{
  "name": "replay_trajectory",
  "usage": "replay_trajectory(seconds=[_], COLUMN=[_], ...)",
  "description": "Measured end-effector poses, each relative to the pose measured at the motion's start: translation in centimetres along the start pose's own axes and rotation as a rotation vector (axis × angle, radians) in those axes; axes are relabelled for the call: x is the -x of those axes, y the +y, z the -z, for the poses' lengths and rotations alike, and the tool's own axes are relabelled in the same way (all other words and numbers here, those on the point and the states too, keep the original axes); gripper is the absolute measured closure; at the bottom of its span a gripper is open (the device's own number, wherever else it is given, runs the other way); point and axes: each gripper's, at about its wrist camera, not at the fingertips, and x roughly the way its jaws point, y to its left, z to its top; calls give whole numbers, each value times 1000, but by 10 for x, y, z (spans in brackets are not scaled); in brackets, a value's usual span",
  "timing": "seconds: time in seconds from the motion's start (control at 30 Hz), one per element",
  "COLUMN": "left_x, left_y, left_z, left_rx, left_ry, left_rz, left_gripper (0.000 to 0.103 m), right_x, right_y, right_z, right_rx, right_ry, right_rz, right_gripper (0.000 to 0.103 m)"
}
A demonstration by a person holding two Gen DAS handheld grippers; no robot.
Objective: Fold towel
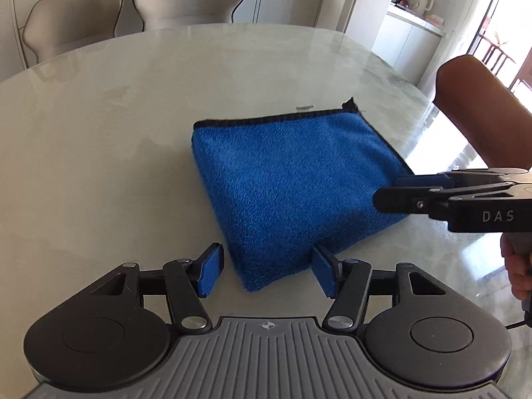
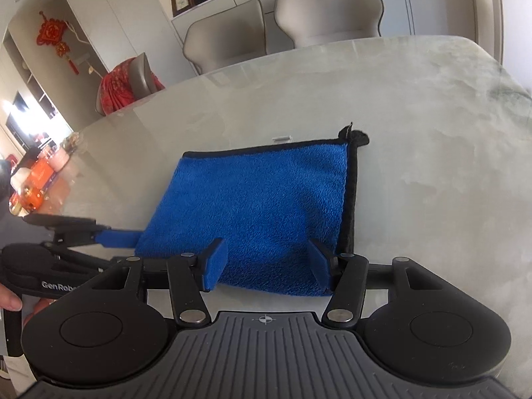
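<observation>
A home dining room. Pale marble-look table [image 1: 133,116] with two upholstered beige dining chairs [image 2: 279,30] drawn up at the far side. Built-in white cabinets [image 2: 109,10] behind, topped with a framed picture [image 2: 181,0] and stacked books. Red Chinese knot ornament [image 2: 53,35] on the wall, red patterned cloth [image 2: 114,91] draped over another chair. White mug [image 1: 422,0] on a side counter near a bright window.

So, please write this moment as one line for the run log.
towel: folded, flat on table | left gripper: open | right gripper: open
</observation>
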Motion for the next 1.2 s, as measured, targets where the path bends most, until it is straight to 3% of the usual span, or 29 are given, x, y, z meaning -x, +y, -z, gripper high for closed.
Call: replay_trajectory(seconds=[0.17,0.3,0.5,0.7,0.8,0.97,1.03,1.2], left_x=[8,17,0,1,11,27,36,54], left_y=[-1,-15,-21,-27,-29,-33,-34,-39], left_z=[4,3,4,-1,1,9,14,23], left_rx=[23,8,-3,-12,3,47,68,95], left_ry=[-23,-69,-29,-16,-25,-34,-50,-65], left_rz=[12,22,-31,-62,-84,-109,-108,-136], left_gripper=[42,41,41,41,33,24,22,13], right_x=[15,16,0,7,20,46,55,74], right_y=[13,16,10,19,28,40,44,47], right_z=[-7,-5,-3,-4,-3,5,8,21], right_rx=[44,40,51,78,87,84,80,55], right_ry=[-42,-42,23,15,-13,-50,-63,-74], right_rz=[9,-4,52,87,111,159,175,220], right_gripper=[42,27,26,22,10,8,1,1])
